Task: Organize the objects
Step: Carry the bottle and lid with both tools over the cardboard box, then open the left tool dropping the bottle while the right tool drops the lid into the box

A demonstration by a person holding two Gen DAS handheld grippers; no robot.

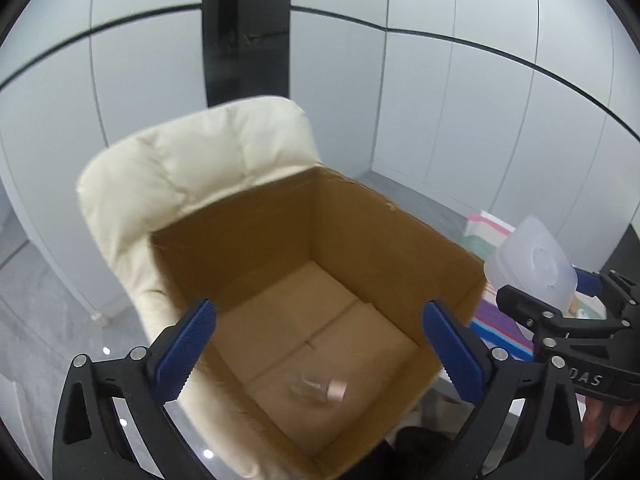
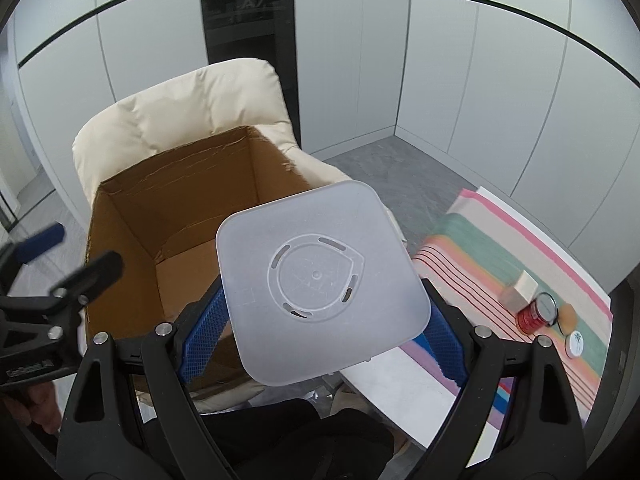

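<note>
Left hand-held gripper (image 1: 316,350) is spread wide over the open cardboard box (image 1: 400,240), nothing between the pads. A small clear bottle with a pinkish cap (image 1: 320,390) shows blurred near the box floor; I can't tell if it's resting or mid-fall.

Right hand-held gripper (image 2: 326,332) is pinching a frosted plastic tub (image 2: 320,276) by its side walls, base facing the camera, held beside the box's near right corner and not yet over the opening.

The box sits on a cream padded chair (image 2: 180,100). On the striped cloth (image 2: 480,240) covering the worktop to the right: a red jar with a dark lid (image 2: 536,312), a pale cube (image 2: 520,292), a white lid (image 2: 576,343), a small tan round piece (image 2: 568,316).

Handling read on the tub:
- Looks light, thin-walled, somewhat flexible. I'd expect the walls to bow under a hard squeeze.
- Smooth plastic, so likely slippery; the ribbed blue pads (image 2: 204,336) help.
- Grip across two opposite walls near the rim is the sensible hold; it looks stable from here.
- Not fragile, so a short drop into the box should be fine.

My guess is the tub goes into the box next. It's wide relative to the opening, so I'd square it up before letting go, clear of the bottle.
</note>
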